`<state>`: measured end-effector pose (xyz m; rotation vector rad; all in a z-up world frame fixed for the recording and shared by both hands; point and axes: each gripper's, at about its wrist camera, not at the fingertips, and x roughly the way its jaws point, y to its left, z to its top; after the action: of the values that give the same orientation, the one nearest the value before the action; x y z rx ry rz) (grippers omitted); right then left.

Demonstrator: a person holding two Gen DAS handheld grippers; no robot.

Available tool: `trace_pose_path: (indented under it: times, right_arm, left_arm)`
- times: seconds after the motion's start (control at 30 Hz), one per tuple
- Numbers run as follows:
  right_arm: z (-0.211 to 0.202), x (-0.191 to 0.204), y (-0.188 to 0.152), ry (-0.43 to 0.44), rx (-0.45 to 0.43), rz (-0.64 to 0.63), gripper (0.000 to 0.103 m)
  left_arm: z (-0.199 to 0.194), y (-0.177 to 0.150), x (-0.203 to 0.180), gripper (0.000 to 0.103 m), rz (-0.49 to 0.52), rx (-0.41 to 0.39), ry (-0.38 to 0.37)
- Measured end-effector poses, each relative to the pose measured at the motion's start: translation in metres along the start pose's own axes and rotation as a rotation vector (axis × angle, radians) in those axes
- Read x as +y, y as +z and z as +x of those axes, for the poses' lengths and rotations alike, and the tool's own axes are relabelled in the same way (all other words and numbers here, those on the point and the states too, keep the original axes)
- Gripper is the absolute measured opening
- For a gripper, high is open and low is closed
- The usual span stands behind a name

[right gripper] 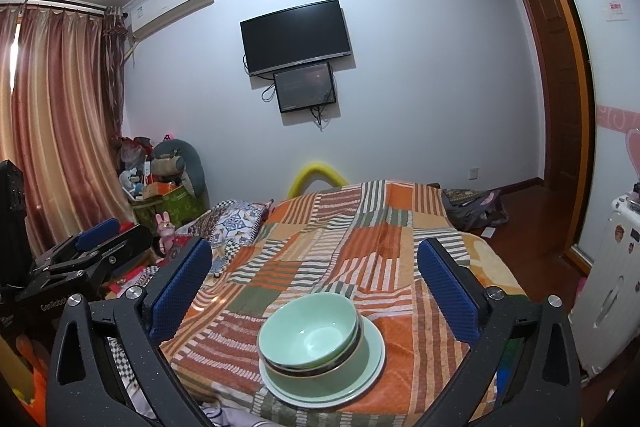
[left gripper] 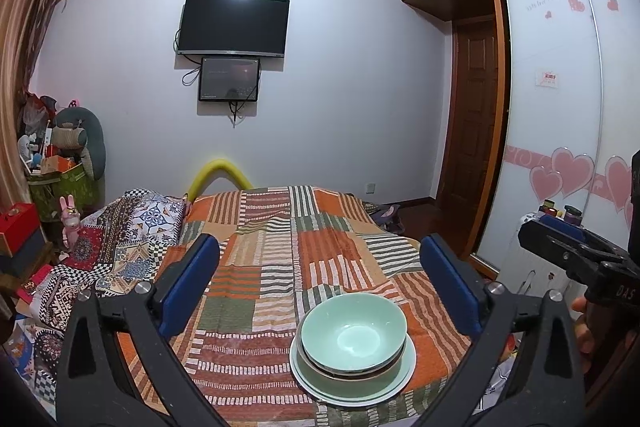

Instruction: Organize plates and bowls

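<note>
both my left gripper (left gripper: 320, 283) and right gripper (right gripper: 314, 285) gape empty above stacked bowls (right gripper: 308, 331) on plates (right gripper: 372, 359); soft bedspread (left gripper: 280, 227) (uneven) could tip them below me.

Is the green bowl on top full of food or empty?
Empty. The top bowl sits upright on another bowl and plates, and both views show its bare, shiny green inside.
</note>
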<state>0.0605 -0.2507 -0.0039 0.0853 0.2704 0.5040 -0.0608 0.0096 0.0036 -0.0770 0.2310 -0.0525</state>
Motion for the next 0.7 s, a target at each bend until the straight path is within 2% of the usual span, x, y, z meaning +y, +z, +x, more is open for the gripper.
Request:
trace_pose_path:
  times: [0.7]
  right_arm:
    - [-0.0013,-0.0031,-0.0019,0.006,0.008,0.004,0.102]
  left_arm:
    - [0.0046,-0.0028,0.0009,0.102,-0.006,0.014,-0.004]
